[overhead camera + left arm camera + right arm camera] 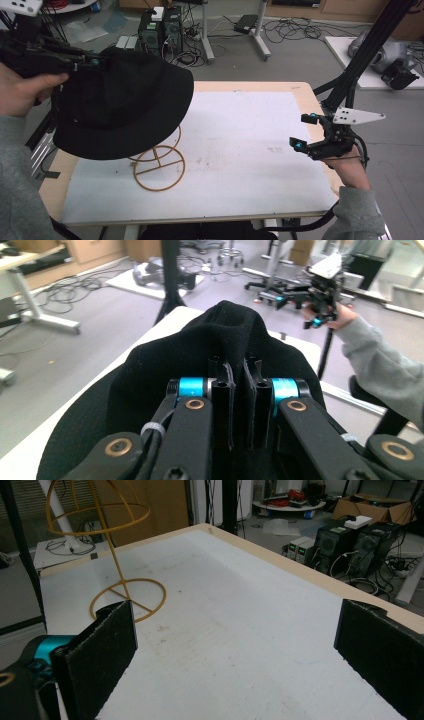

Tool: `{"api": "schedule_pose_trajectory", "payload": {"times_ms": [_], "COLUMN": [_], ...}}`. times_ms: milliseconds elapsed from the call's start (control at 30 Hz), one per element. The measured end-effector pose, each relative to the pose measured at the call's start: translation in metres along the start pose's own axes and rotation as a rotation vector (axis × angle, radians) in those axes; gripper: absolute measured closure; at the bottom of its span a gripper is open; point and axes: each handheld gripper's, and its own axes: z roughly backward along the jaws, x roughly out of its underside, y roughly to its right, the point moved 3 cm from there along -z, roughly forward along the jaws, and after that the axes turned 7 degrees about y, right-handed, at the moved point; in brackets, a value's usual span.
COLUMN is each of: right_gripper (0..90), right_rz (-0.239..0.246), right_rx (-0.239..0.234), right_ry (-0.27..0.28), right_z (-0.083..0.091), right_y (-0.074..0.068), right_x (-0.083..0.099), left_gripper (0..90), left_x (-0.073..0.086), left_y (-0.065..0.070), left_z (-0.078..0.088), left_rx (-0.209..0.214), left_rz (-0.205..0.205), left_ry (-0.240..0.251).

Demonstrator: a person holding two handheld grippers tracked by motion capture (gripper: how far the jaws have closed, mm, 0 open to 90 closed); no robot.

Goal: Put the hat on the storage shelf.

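Black fabric of the hat (220,340) fills the space just in front of the left claw (239,405), whose jaws are closed tight on the brim; seen from the high view, the hat (125,105) hangs in the air above the yellow wire stand (159,167), partly covering it. The grip is only on a thin edge of cloth, so the hat may slip out, or its brim may catch the wire dome (97,510) and tip the light stand over. The right claw (307,132) waits open and empty at the far side. The white desk (240,150) has a wooden border and some faint marks. Around it, the floor holds cables, computer towers (160,30) and frame legs.
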Motion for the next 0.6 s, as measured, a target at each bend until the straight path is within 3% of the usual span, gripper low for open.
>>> {"api": "schedule_pose_trajectory", "payload": {"times_ms": [200, 367, 600], "right_gripper": [2.7, 2.7, 2.7], "right_rz": [0.007, 0.004, 0.006], "right_rx": [-0.007, -0.006, -0.002], "right_ry": [-0.001, -0.012, -0.013], "right_z": [-0.002, -0.003, -0.003], "right_y": [-0.001, -0.001, 0.000], "right_x": [0.000, 0.001, 0.001], "left_gripper": [84.3, 84.3, 84.2], "left_x": [0.010, 0.017, 0.024], "left_y": [0.007, 0.014, 0.021], "left_z": [-0.012, -0.021, -0.035], "left_rx": [-0.006, 0.015, 0.052], "left_rz": [-0.015, -0.029, -0.035], "left_ry": [-0.013, 0.004, -0.019]}}
